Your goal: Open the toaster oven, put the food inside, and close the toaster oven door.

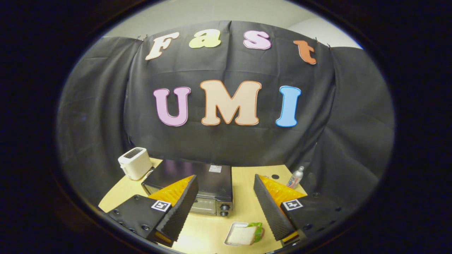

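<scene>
A black toaster oven (197, 181) stands on the light wooden table (243, 183), its door shut and its knobs at the front right corner. The left finger partly covers its front. A sandwich (245, 234) with white bread and a green leaf lies on a small white plate (231, 233), in front of the oven and between the two fingers. My gripper (226, 208) hangs high above the table, open, with nothing between its fingers.
A white toaster (135, 163) sits to the left of the oven at the table's back corner. A small bottle (296, 177) stands at the back right, beyond the right finger. A dark round hole (275, 176) marks the tabletop near it.
</scene>
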{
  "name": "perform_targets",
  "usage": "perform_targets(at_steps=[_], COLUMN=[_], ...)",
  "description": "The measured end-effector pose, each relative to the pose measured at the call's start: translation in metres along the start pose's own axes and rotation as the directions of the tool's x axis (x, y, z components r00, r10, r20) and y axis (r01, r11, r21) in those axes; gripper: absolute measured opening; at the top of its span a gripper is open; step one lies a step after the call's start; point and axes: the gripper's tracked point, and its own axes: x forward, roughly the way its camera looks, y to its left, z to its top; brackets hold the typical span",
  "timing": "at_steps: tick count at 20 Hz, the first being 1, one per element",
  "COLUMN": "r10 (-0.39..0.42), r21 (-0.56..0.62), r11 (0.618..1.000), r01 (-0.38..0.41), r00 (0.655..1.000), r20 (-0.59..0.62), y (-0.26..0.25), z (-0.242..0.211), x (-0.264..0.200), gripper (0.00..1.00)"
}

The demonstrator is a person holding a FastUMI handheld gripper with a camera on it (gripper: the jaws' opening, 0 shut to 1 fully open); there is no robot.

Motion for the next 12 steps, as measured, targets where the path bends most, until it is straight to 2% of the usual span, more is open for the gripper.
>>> perform_targets(at_steps=[12], r10=[-0.013], r21=[0.01], r11=[1.0], r01=[0.014], r00=[0.998], r20=[-0.055], y=[0.041], z=[-0.024], x=[0.017], gripper=[0.99])
